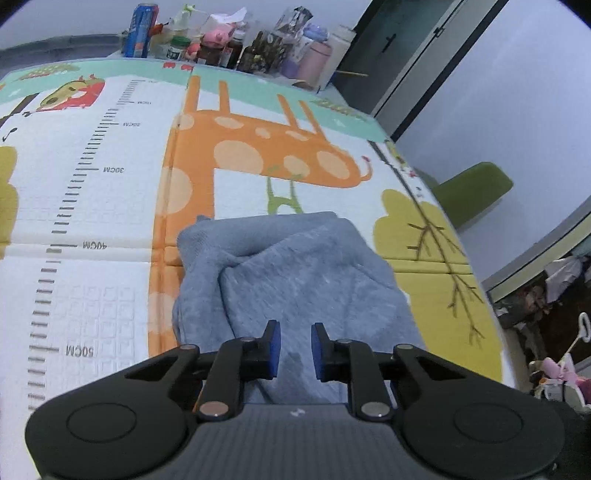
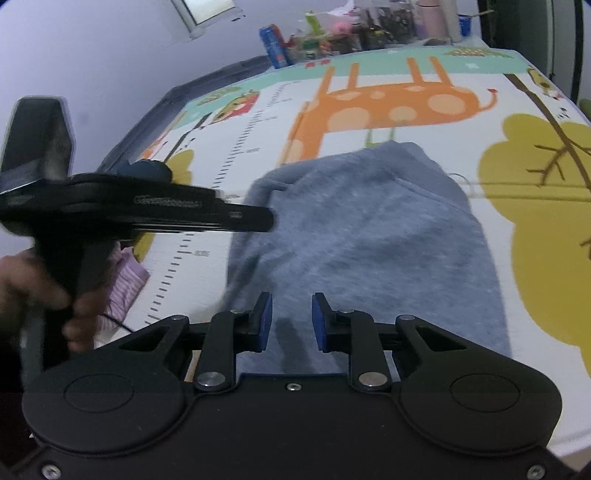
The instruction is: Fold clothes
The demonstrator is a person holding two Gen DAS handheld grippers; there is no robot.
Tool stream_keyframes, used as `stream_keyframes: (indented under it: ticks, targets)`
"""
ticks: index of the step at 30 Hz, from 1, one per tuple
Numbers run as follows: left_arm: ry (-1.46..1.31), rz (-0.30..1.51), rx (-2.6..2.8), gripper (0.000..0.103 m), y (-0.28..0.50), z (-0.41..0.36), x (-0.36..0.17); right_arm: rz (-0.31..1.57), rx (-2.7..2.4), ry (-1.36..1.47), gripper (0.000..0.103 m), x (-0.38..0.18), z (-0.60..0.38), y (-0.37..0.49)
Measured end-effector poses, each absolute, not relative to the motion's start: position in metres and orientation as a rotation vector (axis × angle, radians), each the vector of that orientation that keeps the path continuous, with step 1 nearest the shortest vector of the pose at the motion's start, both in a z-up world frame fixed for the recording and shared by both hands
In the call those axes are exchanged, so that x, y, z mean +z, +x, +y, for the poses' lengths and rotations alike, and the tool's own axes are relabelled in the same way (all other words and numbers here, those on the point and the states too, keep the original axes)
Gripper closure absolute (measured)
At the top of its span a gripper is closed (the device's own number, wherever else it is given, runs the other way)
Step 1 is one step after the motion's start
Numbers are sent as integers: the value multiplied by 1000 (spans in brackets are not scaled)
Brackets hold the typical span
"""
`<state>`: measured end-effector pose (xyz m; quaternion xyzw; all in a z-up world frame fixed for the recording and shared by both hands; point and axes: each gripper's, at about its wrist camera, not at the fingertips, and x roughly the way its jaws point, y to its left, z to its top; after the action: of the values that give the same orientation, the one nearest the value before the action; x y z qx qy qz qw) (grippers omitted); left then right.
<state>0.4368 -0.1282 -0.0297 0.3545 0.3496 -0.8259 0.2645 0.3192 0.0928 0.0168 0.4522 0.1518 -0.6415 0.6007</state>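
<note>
Left gripper (image 1: pixel 295 350), in its own view, has its blue pads drawn close with a fold of the garment (image 1: pixel 295 266) between them. The cloth narrows toward the jaws, so I read this as a grip on its near edge. The garment is grey-blue and fleecy, and it lies in a loose heap on the mat (image 1: pixel 110 184), over the giraffe's neck. One flap is doubled across the middle.

It should handle as soft, limp and light, sagging wherever it is not held. The nap looks grippy rather than slippery, and nothing about it is fragile. A hem or corner makes the best hold. A pinch in the middle would only bunch it.

Bottles and jars crowd the far edge of the table, among them a blue can (image 1: pixel 142 31) and a pink flask (image 1: pixel 314 62). What is in them cannot be told from here.

Right gripper (image 2: pixel 291 321), in its view, likewise has its pads close together with garment cloth between them, and I judge it clamped on the near edge. The cloth spreads away from the jaws across the mat. Its far end is humped, with a seam or pocket line showing.

To the left, the other gripper shows side-on and blurred, held by a hand (image 2: pixel 37 284), with its tips at the garment's left edge. With both holds on the near edge, the two should travel together so the fold lands square. The same row of containers sits far off, too small to read.
</note>
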Motion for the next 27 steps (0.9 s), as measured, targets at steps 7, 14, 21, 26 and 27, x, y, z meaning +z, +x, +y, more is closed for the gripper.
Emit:
stream_keyframes:
  ticks: [7,14,21,26,27]
  targets:
    - [1011,914,-2153,83,420,-164,-54,449,-1471,1052,81,-5,72,338]
    - [1060,799,-2057,100,401,-201,-72,503,-1500,1046,81,-21,70,348]
    - [1060,775,-2057,100,385,-220,-79,525,-1514,1043,81,-29,66,350]
    - [939,783,-2075,93,396,-216,-53,504,-1505,1068,81,-28,70,347]
    - [919,773,-2062,83,399,-214,-48,500,-1503,1072,81,-28,70,346]
